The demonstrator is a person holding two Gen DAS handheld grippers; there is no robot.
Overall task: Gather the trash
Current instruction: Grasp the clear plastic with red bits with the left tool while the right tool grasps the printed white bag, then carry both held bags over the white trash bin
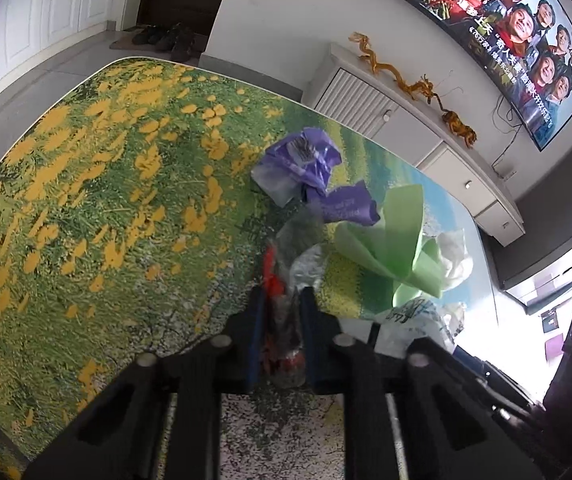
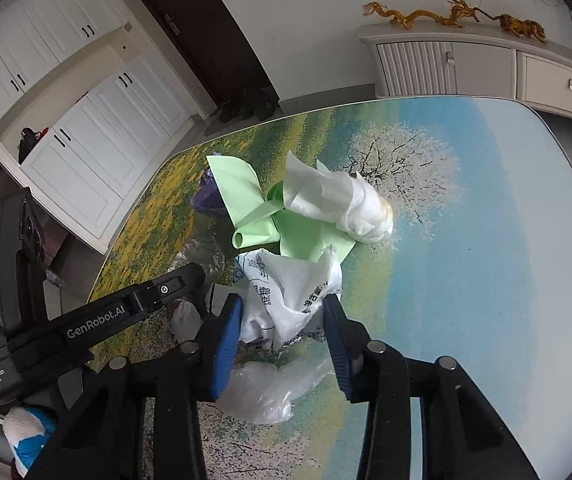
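Trash lies in a heap on the picture-printed table (image 1: 86, 208). My left gripper (image 1: 283, 300) is shut on a clear crumpled wrapper with red print (image 1: 282, 276). Beyond it lie a purple wrapper (image 1: 306, 164) and a green paper (image 1: 390, 240). My right gripper (image 2: 284, 308) stands around a white printed plastic bag (image 2: 290, 292); both pads touch it and the jaws are half closed. Ahead of it lie the green paper (image 2: 246, 196) and a crumpled white tissue (image 2: 338, 196). A clear plastic bag (image 2: 262, 392) lies under the right gripper. The left gripper's body (image 2: 98, 320) shows at the left of the right wrist view.
A white sideboard (image 2: 486, 68) with golden dragon figures (image 2: 418, 14) stands beyond the table's far edge. A TV (image 1: 518, 36) hangs on the wall. White cupboards (image 2: 86, 140) and a dark door (image 2: 206, 32) with shoes (image 2: 246, 106) are at the left.
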